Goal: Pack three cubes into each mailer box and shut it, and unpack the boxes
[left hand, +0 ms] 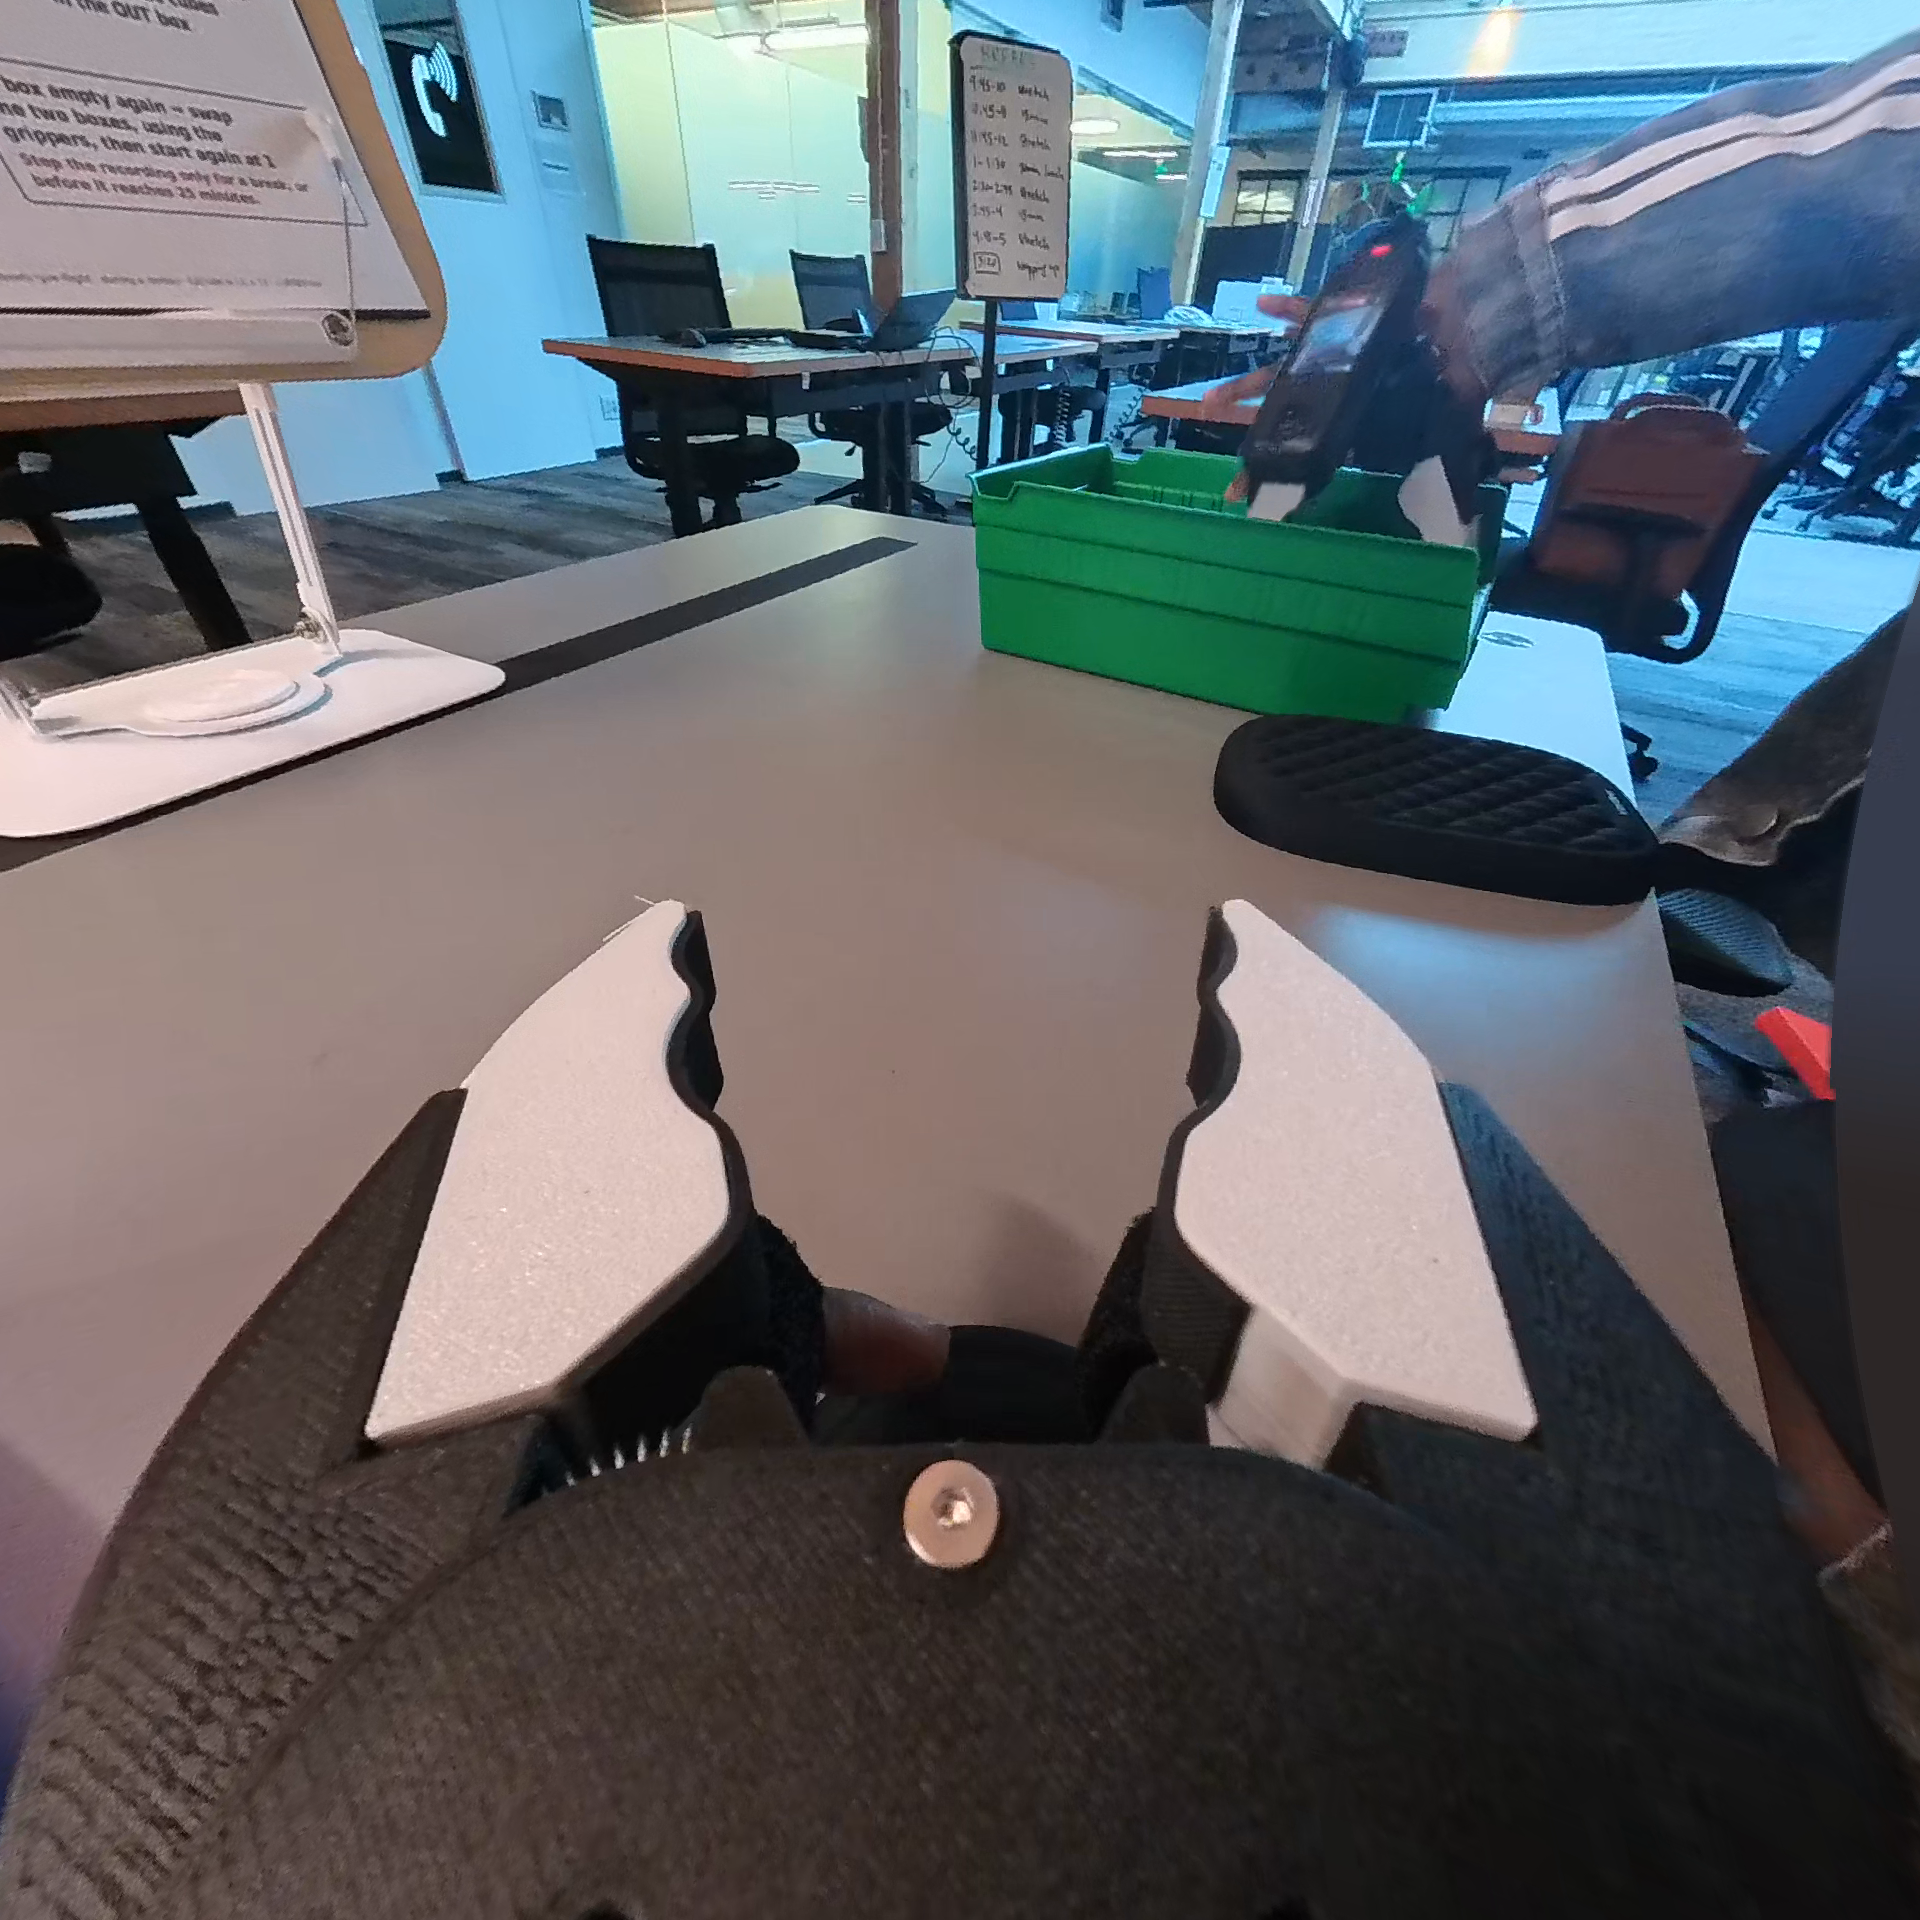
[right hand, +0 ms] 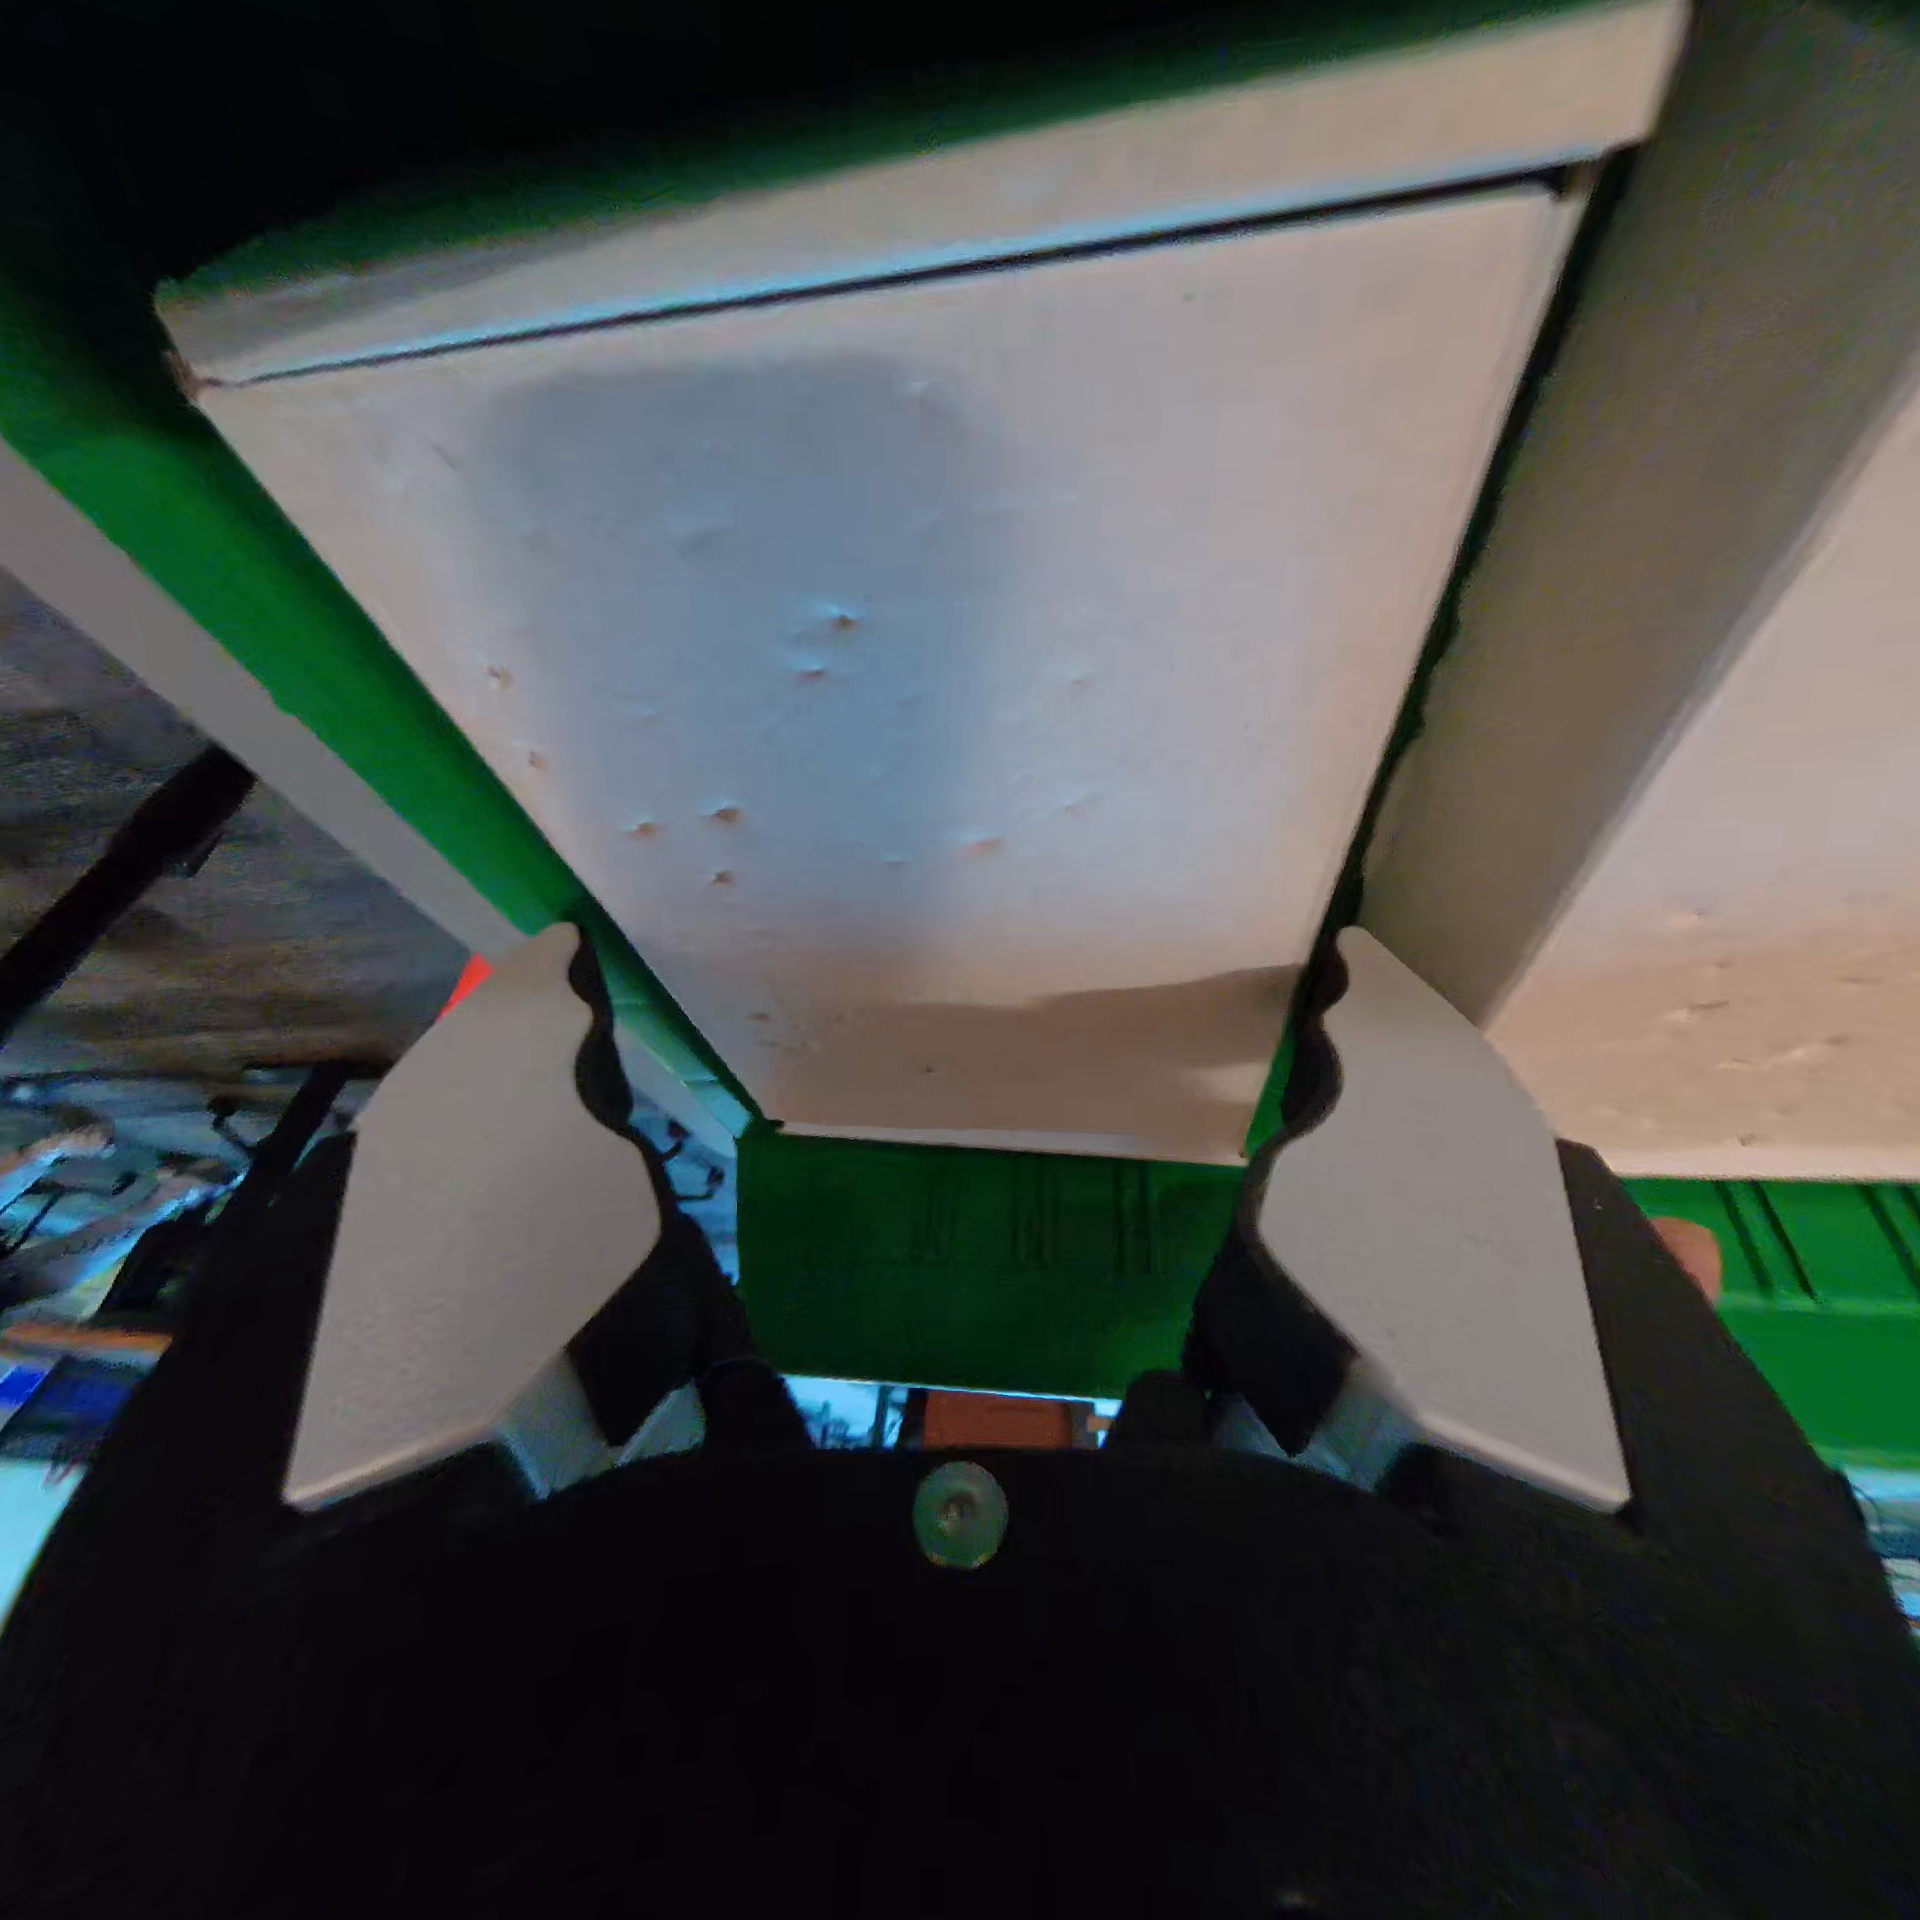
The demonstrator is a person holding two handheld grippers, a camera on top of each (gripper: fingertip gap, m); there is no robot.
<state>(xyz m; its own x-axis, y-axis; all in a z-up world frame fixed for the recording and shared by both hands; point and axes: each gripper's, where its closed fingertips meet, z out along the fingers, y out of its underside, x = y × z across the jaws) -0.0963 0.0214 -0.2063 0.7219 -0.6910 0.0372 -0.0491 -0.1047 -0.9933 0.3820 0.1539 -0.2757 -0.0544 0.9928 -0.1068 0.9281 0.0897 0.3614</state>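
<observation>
Two grippers, both spread wide; left gripper (left hand: 951,940) hovers low over the grey table (left hand: 831,790), nothing between its white fingers (left hand: 582,1174), nothing touching them. Right gripper (right hand: 956,997) reaches down into the green bin (left hand: 1216,603) at the far right of the table (seen from the left wrist view as a black body on a striped sleeve (left hand: 1704,218)); its jaws are released and straddle a closed white mailer box (right hand: 883,665) lying inside the bin, one fingertip at each side edge of the box; contact with the box sides cannot be told, no squeeze visible. Box lid is shut, surface dented; second white mailer box (right hand: 1714,831) sits just beside it on the right, green bin wall (right hand: 977,1257) below the near edge. Black mesh pad (left hand: 1423,800) lies on the table just in front of the bin; white stand with an instruction sheet (left hand: 177,166) at far left.
</observation>
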